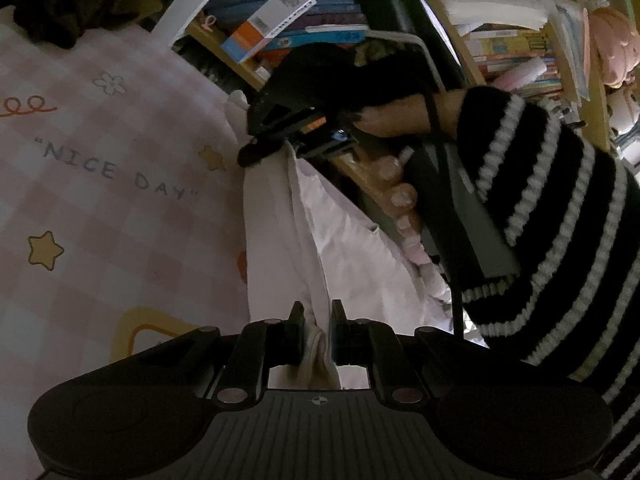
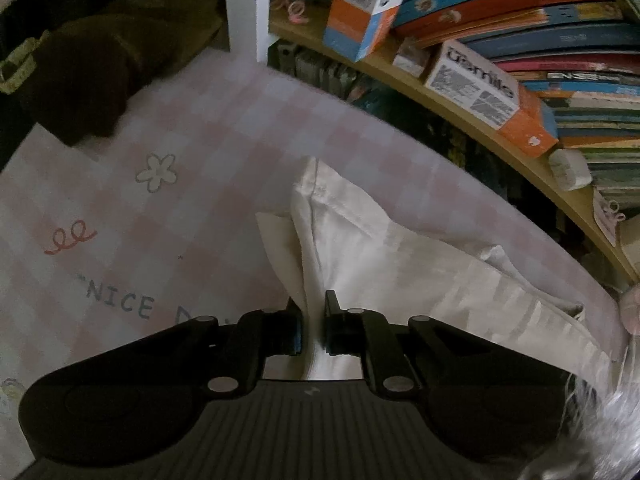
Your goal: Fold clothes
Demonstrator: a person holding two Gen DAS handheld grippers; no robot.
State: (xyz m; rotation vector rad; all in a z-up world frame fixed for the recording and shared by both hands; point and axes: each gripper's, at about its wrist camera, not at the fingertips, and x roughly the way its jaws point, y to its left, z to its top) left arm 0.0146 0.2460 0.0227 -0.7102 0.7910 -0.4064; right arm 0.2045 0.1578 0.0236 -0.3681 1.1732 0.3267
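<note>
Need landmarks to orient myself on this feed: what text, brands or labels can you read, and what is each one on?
"NICE DAY", in quotation marks: printed on the pink checked bed sheet.
"umile": side of the white and orange box on the bookshelf.
"umile", partly cut off: second, standing orange and white box.
Book spines, barcodes and small print on the boxes: too small or blurred to read.

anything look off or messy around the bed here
Nothing damaged or spilled. The white garment is bunched and creased on the pink checked sheet, pinched by both grippers. A dark heap of clothing lies at the sheet's far corner.
</note>
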